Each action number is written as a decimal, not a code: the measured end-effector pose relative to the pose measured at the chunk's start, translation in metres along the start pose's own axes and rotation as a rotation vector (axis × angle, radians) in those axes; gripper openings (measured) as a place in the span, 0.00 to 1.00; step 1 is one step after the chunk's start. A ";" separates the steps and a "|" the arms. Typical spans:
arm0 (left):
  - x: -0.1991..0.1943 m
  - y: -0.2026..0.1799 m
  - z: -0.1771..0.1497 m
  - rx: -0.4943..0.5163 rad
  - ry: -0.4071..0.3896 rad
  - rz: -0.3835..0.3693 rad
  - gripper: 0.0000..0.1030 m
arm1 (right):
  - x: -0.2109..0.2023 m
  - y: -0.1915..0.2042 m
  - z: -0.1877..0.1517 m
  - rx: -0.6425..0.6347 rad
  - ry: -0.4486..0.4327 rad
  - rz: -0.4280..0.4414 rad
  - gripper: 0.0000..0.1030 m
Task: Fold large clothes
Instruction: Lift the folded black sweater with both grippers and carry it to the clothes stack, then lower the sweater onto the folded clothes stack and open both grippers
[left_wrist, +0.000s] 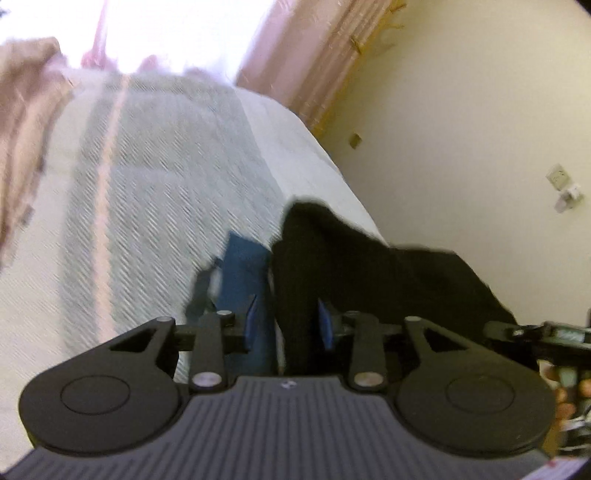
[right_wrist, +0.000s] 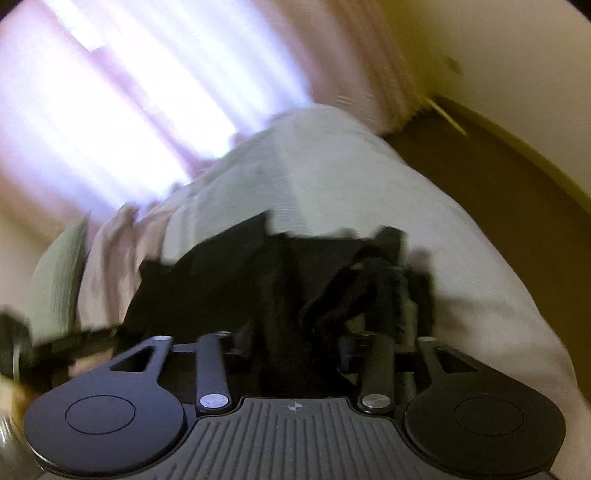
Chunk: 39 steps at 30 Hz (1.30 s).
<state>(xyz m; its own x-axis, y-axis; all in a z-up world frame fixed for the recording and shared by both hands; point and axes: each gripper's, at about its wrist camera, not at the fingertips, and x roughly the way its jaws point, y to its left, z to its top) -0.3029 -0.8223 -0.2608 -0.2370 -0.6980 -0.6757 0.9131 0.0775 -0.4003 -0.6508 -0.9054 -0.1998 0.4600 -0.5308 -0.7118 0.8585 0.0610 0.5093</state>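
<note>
A black garment (left_wrist: 332, 258) lies crumpled at the near edge of the bed. In the left wrist view a fold of it runs up between my left gripper's (left_wrist: 288, 319) blue pads (left_wrist: 252, 317). The jaws stand a little apart and the left pad shows clear of the black cloth, so the left gripper is open. In the right wrist view the same black garment (right_wrist: 258, 280) is bunched in dark folds in front of my right gripper (right_wrist: 303, 332). Its jaws stand wide and open, and the fingertips are lost against the dark cloth.
The bed's white textured cover (left_wrist: 166, 184) has a pale pink stripe, with a pink blanket (left_wrist: 26, 122) at its left. A blurred blue piece (left_wrist: 242, 273) lies beside the black garment. Pink curtains (right_wrist: 110, 92), a cream wall (left_wrist: 461, 147) and brown floor (right_wrist: 498, 177) surround the bed.
</note>
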 end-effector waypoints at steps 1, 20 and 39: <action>-0.005 -0.001 0.004 -0.003 -0.017 0.022 0.26 | -0.005 -0.006 0.003 0.051 -0.019 -0.044 0.54; 0.089 -0.079 0.001 0.228 -0.040 0.121 0.27 | 0.057 0.065 -0.027 -0.423 -0.198 -0.172 0.16; -0.002 -0.121 -0.009 0.254 0.031 0.220 0.29 | -0.052 0.092 -0.065 -0.395 -0.181 -0.125 0.21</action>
<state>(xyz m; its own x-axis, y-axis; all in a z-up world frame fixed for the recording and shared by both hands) -0.4157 -0.8238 -0.2168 -0.0315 -0.6618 -0.7491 0.9961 0.0413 -0.0783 -0.5816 -0.8172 -0.1472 0.3308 -0.6915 -0.6421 0.9416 0.2868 0.1762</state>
